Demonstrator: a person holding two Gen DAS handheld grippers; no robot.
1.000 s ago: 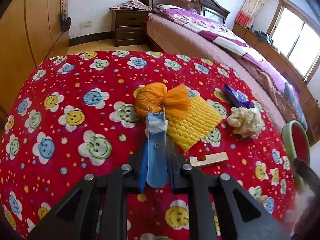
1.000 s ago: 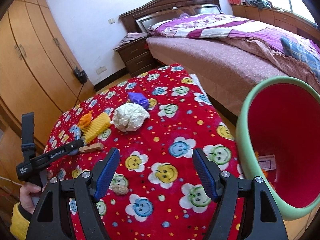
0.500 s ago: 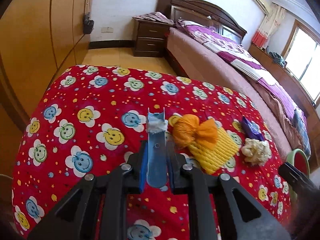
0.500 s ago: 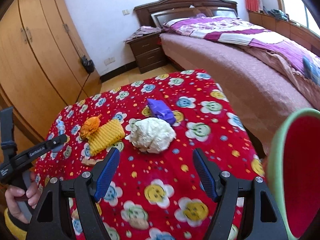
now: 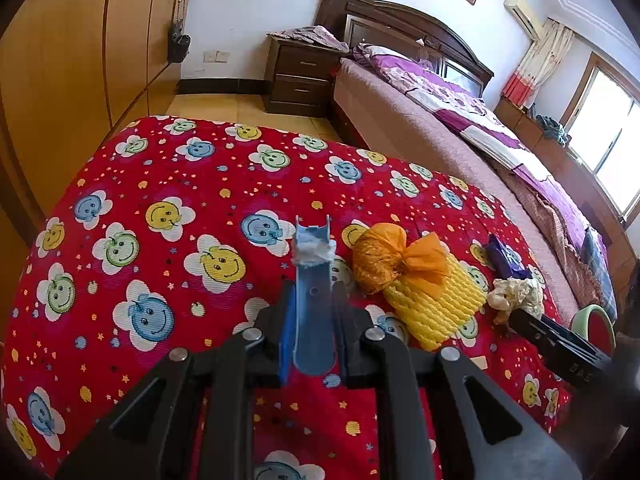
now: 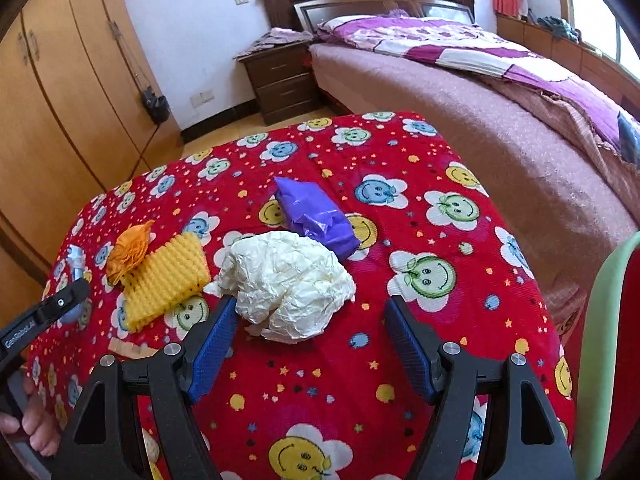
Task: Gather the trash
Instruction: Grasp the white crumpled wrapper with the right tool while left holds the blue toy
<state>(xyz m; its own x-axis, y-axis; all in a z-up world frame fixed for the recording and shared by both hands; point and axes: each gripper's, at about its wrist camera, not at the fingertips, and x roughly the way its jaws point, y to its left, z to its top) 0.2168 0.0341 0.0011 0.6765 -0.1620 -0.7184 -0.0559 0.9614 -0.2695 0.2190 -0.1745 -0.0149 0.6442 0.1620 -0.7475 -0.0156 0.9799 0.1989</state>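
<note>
Red smiley tablecloth (image 6: 400,360), green-rimmed red bin (image 6: 612,360) at edge, contents unseen

A red cloth (image 6: 400,360) with smiley flowers in yellow, blue and green. On it lie cream crumpled paper (image 6: 288,284), a purple wrapper (image 6: 316,216), yellow foam netting (image 6: 168,280) and an orange bag (image 6: 130,250).

Two fisheye cameras, one riding behind each handheld gripper, look steeply down and forward over a table under a red smiley-face cloth (image 5: 168,184). The left wrist view sits close above the cloth's near edge, facing the wardrobe (image 5: 80,60), nightstand (image 5: 300,76) and bed (image 5: 460,128). The right wrist view looks from the table's other side toward the same headboard wall, the bin's green rim (image 6: 600,320) at its right edge. Both share the yellow foam netting (image 5: 436,300) (each camera also catches the other gripper at its frame edge), the orange bag (image 6: 130,250) and the crumpled white paper (image 6: 288,280).
</note>
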